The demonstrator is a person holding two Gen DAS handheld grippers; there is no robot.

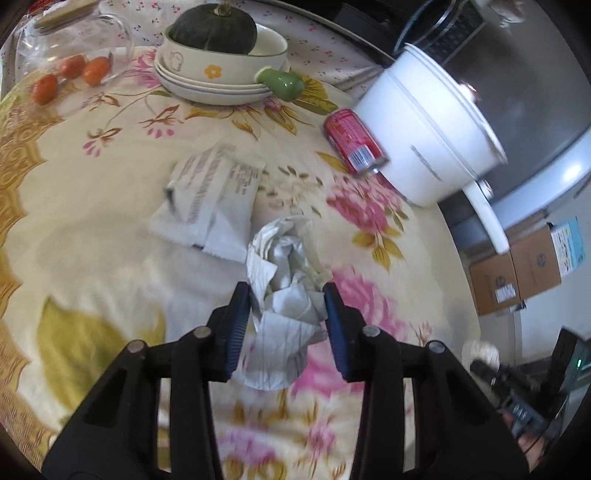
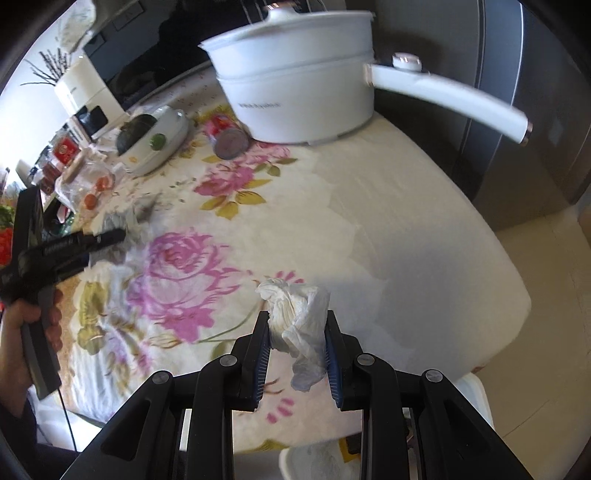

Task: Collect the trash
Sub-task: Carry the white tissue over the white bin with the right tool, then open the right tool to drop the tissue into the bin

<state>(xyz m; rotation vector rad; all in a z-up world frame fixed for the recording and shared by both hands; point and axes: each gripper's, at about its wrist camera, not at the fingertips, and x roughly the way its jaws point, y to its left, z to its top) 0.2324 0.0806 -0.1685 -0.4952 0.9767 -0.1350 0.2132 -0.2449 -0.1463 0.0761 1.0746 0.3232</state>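
In the left wrist view my left gripper (image 1: 287, 295) is shut on a crumpled grey-white paper wad (image 1: 286, 266) over the floral tablecloth (image 1: 92, 229). A flat printed wrapper (image 1: 210, 195) lies just beyond it, and a red can (image 1: 352, 142) lies on its side against the white pot (image 1: 424, 125). In the right wrist view my right gripper (image 2: 297, 323) is shut on a crumpled white tissue (image 2: 299, 317), held above the table's near edge. The left gripper (image 2: 107, 238) shows at the left of that view, and the red can (image 2: 227, 134) lies by the pot (image 2: 295, 85).
A stack of bowls with a dark green squash (image 1: 216, 31) and a glass jar with small tomatoes (image 1: 74, 48) stand at the back. Cardboard boxes (image 1: 524, 273) sit on the floor to the right. A white bin (image 2: 321, 461) shows below the table edge under my right gripper.
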